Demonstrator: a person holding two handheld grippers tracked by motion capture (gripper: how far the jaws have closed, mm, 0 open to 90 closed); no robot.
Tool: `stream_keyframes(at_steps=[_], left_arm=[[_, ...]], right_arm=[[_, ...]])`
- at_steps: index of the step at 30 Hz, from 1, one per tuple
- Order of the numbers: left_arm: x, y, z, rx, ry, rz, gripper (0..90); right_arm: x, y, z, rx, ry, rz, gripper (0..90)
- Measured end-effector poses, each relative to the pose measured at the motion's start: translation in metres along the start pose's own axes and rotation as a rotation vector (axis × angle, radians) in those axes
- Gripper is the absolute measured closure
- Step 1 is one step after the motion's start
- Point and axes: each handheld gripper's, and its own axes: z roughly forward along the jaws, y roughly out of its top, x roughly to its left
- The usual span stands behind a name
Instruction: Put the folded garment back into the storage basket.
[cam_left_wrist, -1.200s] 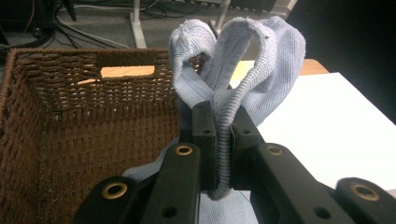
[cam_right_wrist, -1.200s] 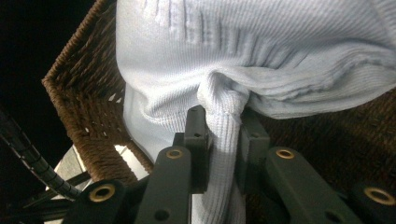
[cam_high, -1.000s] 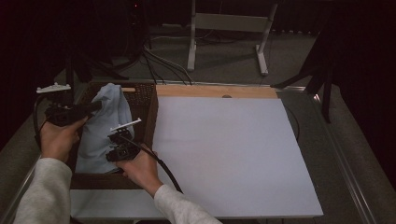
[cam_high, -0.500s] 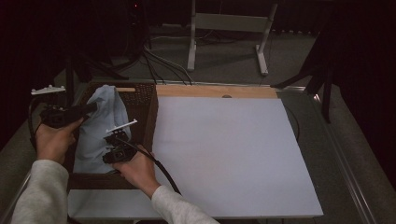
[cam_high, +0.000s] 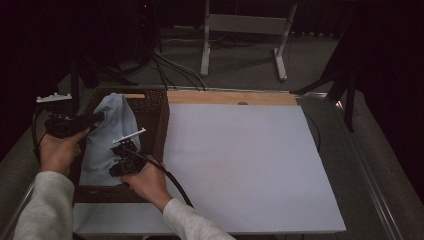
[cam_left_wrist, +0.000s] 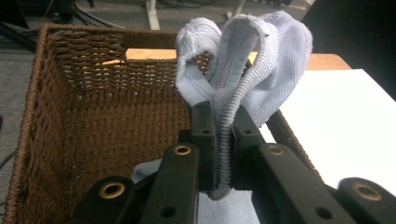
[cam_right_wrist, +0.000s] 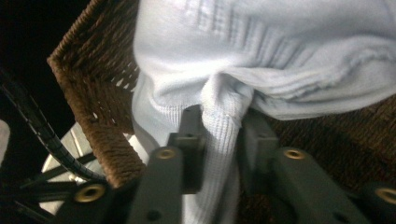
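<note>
Garment: a pale blue ribbed knit garment (cam_high: 107, 135) is lying in the basket at the left of the high view, one end bunched up toward the far rim; probably being lifted out or arranged.
Left grip: the left gripper (cam_left_wrist: 223, 140) is holding a folded ribbed hem of the cloth between its jaws at centre frame. The jaws have just been opening, yet the fold is still sitting tight between the pads, likely easing off.
Right grip: the right gripper (cam_right_wrist: 219, 135) is pinching a gathered tuck of the same cloth at lower centre; its jaws have likewise just been opening, with fabric between them.
Basket: a dark brown wicker basket (cam_high: 159, 120) is sitting at the left edge of the white board (cam_high: 240, 160), walls containing the cloth.
Two-point hold: judged to be keeping the cloth spread between both hands.
Writing: no brand, label or lettering is legible anywhere.
</note>
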Motion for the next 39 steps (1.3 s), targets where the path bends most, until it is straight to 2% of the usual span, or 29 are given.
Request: stream_keyframes(at_steps=[1, 2, 3, 4, 5, 9, 16, 19, 28, 36, 39], left_arm=[[0.000, 0.001, 0.005, -0.015, 0.033, -0.044, 28.0], [0.000, 0.001, 0.005, -0.015, 0.033, -0.044, 24.6], [0.000, 0.001, 0.005, -0.015, 0.033, -0.044, 24.6], [-0.001, 0.001, 0.005, -0.030, 0.058, -0.050, 24.6], [-0.001, 0.001, 0.006, -0.036, 0.060, -0.053, 15.9], [-0.002, 0.000, 0.007, -0.038, 0.049, -0.047, 11.7], [-0.008, 0.001, 0.010, -0.047, -0.010, -0.024, 0.7], [-0.010, 0.001, 0.012, -0.054, -0.013, -0.023, 0.5], [-0.018, 0.002, 0.014, -0.057, -0.029, -0.002, 0.3], [-0.031, 0.003, 0.019, -0.064, -0.037, 0.035, 0.3], [-0.035, 0.003, 0.020, -0.067, -0.038, 0.046, 0.2]], right_arm=[[0.000, 0.002, -0.006, -0.066, 0.006, -0.044, 30.3], [0.000, 0.002, -0.006, -0.066, 0.006, -0.044, 30.3], [0.001, 0.002, -0.009, -0.102, -0.009, -0.058, 30.3], [0.001, 0.002, -0.009, -0.102, -0.009, -0.058, 22.2], [0.003, 0.001, -0.015, -0.141, -0.035, -0.099, 15.6], [0.002, 0.000, -0.018, -0.143, -0.037, -0.128, 12.2], [-0.002, -0.003, -0.020, -0.154, -0.028, -0.147, 7.4], [-0.002, -0.003, -0.023, -0.166, -0.026, -0.160, 3.9], [-0.009, -0.004, -0.036, -0.194, -0.032, -0.175, 2.7], [-0.029, -0.007, -0.054, -0.225, -0.071, -0.183, 1.0], [-0.032, -0.008, -0.058, -0.233, -0.079, -0.183, 0.9]])
